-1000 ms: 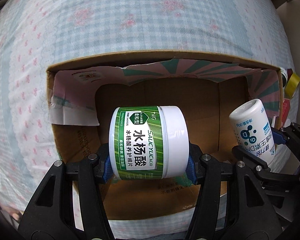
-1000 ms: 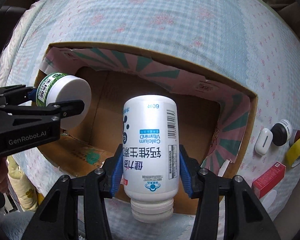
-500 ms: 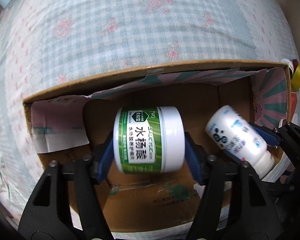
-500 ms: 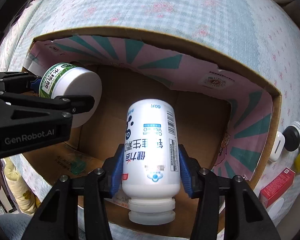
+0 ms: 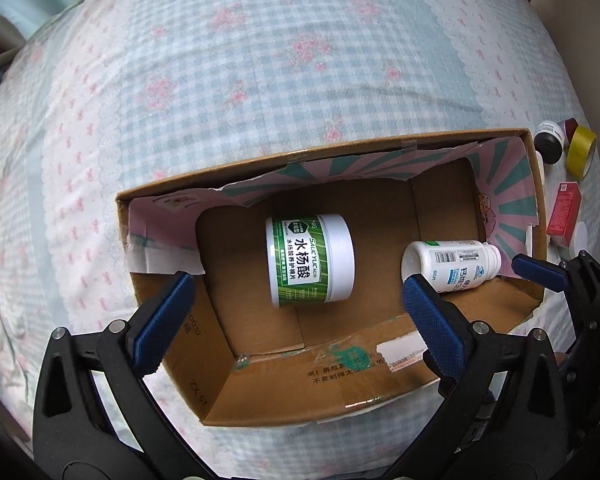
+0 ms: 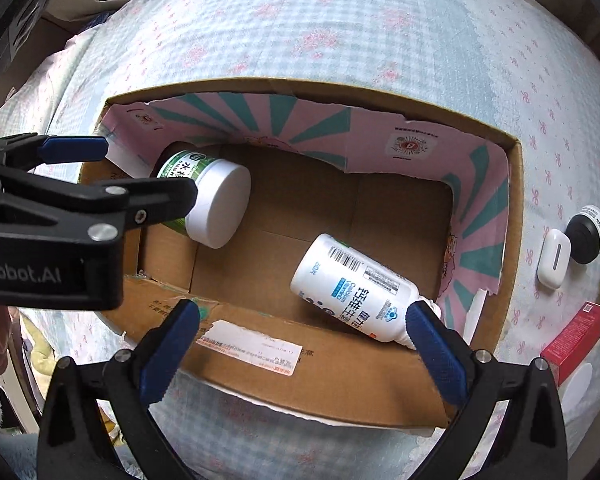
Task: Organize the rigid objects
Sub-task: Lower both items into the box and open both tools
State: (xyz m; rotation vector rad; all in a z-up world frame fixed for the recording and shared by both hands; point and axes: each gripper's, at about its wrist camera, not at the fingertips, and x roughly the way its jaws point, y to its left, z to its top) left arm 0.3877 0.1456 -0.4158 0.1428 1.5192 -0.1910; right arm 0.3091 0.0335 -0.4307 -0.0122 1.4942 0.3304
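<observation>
Both grippers, left (image 5: 296, 304) and right (image 6: 304, 340), have just opened, dropping the jar (image 5: 310, 260) and bottle (image 6: 354, 290) into the box (image 6: 514, 184) for tidying.

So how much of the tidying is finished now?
Done: the green jar and white bottle lie inside the cardboard box. In hand: nothing; left gripper and right gripper have just opened. Left: the red box, yellow tape and small items beside it.

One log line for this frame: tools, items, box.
left tool: open, just released | right tool: open, just released | green jar, white bottle: lying in cardboard box
</observation>
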